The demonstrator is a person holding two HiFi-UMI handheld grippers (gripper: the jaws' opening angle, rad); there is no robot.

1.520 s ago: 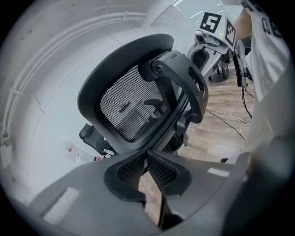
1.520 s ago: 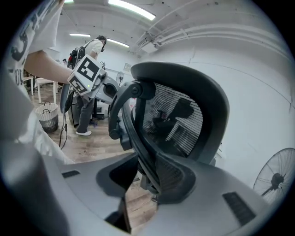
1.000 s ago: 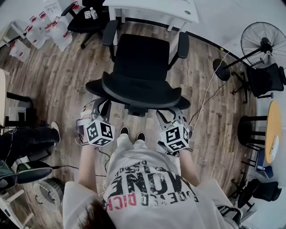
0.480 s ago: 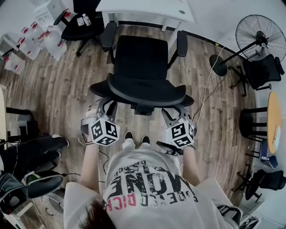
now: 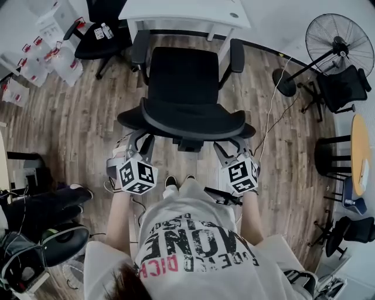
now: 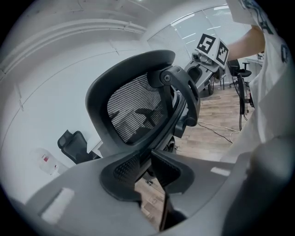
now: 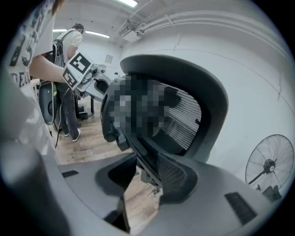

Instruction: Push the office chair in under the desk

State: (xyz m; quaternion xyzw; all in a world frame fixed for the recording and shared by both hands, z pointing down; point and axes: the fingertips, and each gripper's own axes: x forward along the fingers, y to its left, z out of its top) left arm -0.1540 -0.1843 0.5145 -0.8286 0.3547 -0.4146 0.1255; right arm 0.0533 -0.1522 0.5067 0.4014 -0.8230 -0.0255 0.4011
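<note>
The black office chair [image 5: 186,82] faces the white desk [image 5: 187,13], its armrests level with the desk's legs. Its curved mesh backrest [image 5: 187,122] is nearest me. My left gripper [image 5: 138,142] sits at the backrest's lower left edge and my right gripper [image 5: 229,146] at its lower right edge. Both jaws have just been opening. In the left gripper view the backrest [image 6: 133,115] rises just past the left gripper [image 6: 145,168], and floor shows through the gap between the pads. The right gripper [image 7: 143,173] stands the same way below the backrest [image 7: 203,115].
A second black chair [image 5: 99,29] stands left of the desk beside white containers [image 5: 50,55]. A pedestal fan [image 5: 340,42] and its cable [image 5: 270,120] are at the right, with a round table [image 5: 362,161] and stools. A person's legs [image 5: 41,199] lie at the left.
The chair has rolled toward the desk, and both grippers have followed it forward behind the backrest.
</note>
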